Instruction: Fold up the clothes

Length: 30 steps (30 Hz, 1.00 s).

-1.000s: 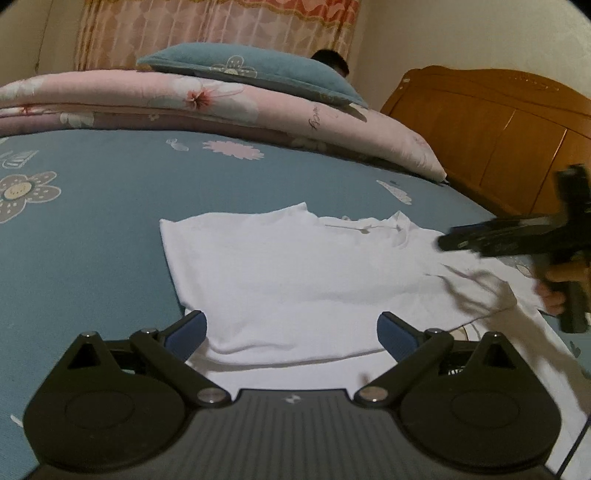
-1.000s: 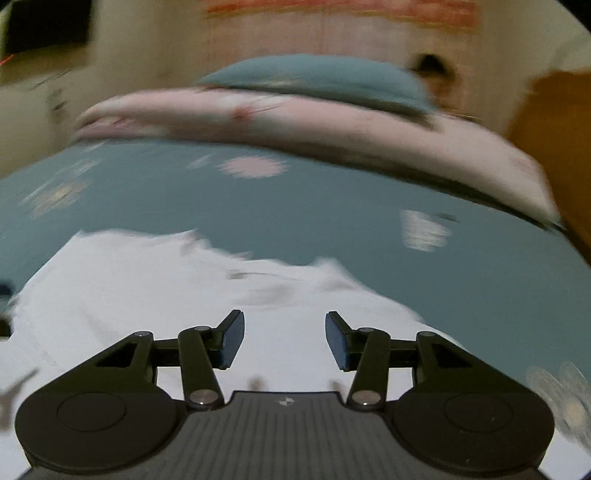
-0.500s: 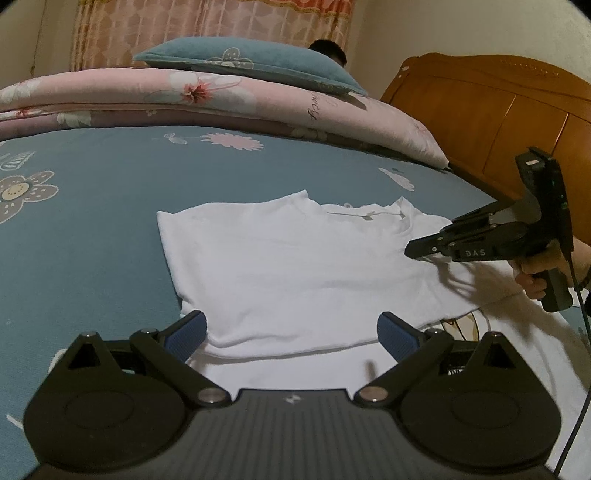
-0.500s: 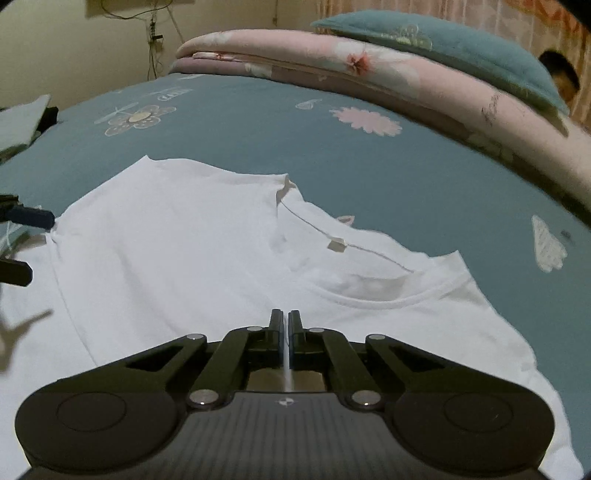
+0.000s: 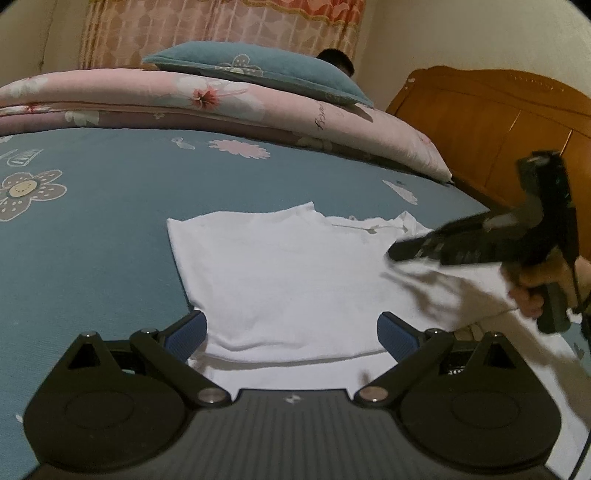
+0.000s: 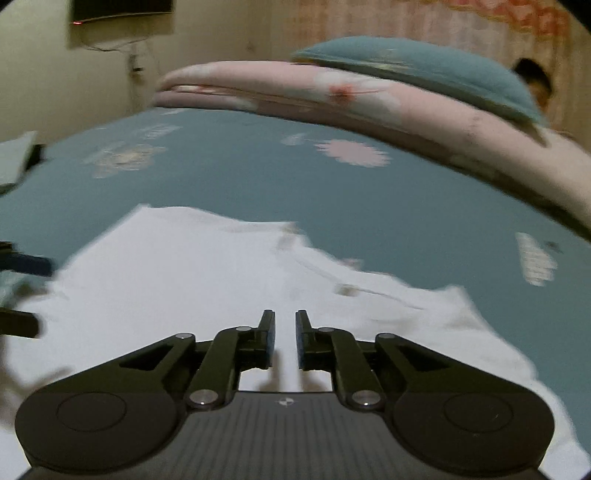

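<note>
A white t-shirt is laid flat on the blue flowered bedsheet, partly folded over itself, with the collar end pointed away toward the pink quilt and the long axis run from the near hem out to that collar. The left gripper is kept wide open just over the near folded edge, nothing pinched between the blue pads. Further right in the left view, the right gripper is seen from the side, blurred, held in a hand low over the shirt's right shoulder; whether cloth is touched can't be told from there. In the right wrist view the jaws of that gripper are shown parted by a narrow gap, just having been opened a bit, with nothing clamped, only white fabric underneath. The wooden headboard is only caught by the left view, the dark screen on the wall only by the right.
</note>
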Tool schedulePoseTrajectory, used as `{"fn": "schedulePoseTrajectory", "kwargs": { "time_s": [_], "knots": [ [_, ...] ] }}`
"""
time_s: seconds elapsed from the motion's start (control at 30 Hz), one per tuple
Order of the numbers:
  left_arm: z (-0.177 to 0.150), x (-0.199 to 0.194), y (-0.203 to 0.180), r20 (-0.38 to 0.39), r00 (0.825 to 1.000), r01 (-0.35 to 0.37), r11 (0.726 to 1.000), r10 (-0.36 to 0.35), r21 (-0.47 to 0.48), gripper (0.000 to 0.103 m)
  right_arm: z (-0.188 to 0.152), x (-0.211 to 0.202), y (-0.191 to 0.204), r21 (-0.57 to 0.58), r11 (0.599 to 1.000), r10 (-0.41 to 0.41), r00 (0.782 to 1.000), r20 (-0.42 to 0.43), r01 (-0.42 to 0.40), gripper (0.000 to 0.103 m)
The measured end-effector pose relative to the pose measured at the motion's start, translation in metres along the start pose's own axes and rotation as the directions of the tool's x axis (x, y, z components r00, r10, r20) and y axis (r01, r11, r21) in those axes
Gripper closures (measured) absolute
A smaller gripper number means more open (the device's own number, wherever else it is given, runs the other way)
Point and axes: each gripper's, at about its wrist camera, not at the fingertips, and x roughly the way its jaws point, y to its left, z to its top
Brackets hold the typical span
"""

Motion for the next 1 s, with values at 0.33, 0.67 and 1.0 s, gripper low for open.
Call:
{"fn": "schedulePoseTrajectory", "kwargs": {
  "time_s": [0.33,0.67,1.0],
  "knots": [
    [0.007,-0.013,0.024,-0.001,0.996,-0.094,0.995,0.094,-0.027,0.005,0.008,0.016,0.022,0.069,0.992,-0.106,0.994,-0.016,0.107,0.077],
    [0.004,-0.049,0.112,-0.021,0.924,-0.368,0.871,0.383,-0.326,0.005,0.041,0.035,0.121,-0.097,0.990,0.107,0.994,0.022,-0.104,0.080],
    [0.007,-0.040,0.105,-0.028,0.954,-0.292,0.910,0.297,-0.295,0.005,0.053,0.078,0.155,-0.047,0.989,0.143,0.989,0.042,-0.141,0.083]
  ]
}}
